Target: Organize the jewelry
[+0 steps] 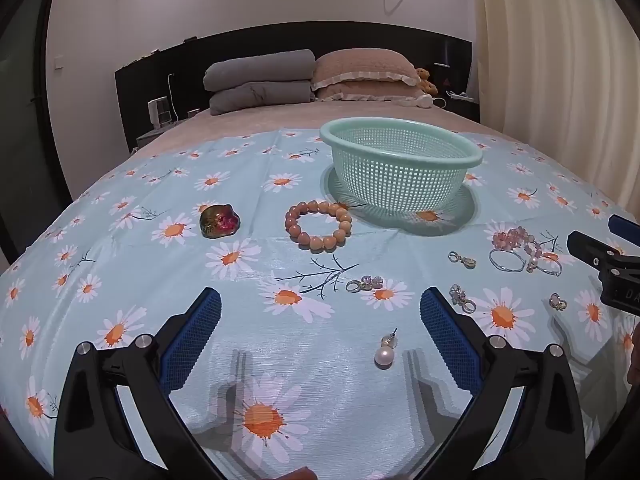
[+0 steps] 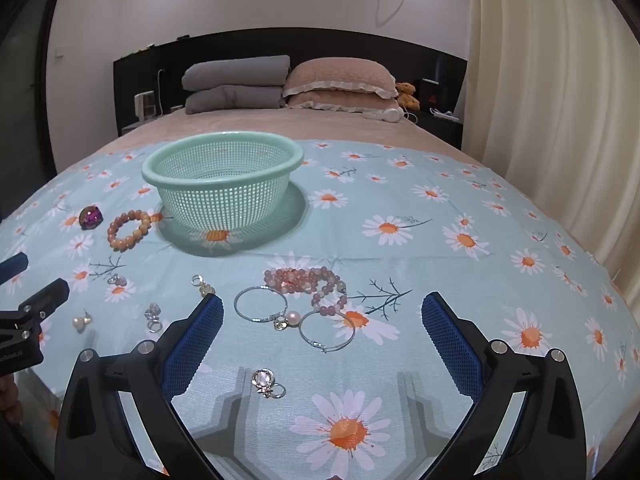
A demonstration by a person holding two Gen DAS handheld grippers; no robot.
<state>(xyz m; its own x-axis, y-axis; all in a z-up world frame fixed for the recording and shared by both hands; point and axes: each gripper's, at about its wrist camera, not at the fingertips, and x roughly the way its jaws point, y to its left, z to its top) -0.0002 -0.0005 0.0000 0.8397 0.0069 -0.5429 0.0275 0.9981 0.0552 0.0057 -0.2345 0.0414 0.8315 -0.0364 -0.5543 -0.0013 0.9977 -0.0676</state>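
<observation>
Only the right wrist view shows both silver hoops [image 2: 261, 304] whole, beside the pink bead bracelet [image 2: 304, 278]; from the left they are crowded at the frame's edge. The left tongs [image 1: 320, 320] and right tongs [image 2: 322, 322] gape wide, gripping nothing. The pearl stud [image 1: 385, 356] lies between the left fingers, post pointing away. The mesh basket [image 2: 222, 156] stands upright on the bed's daisy cloth [image 2: 440, 264], its inside hard to read.

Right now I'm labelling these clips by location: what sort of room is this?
A bedroom, most likely: the daisy-print cloth lies on a bed with stacked pillows against a dark headboard.
</observation>
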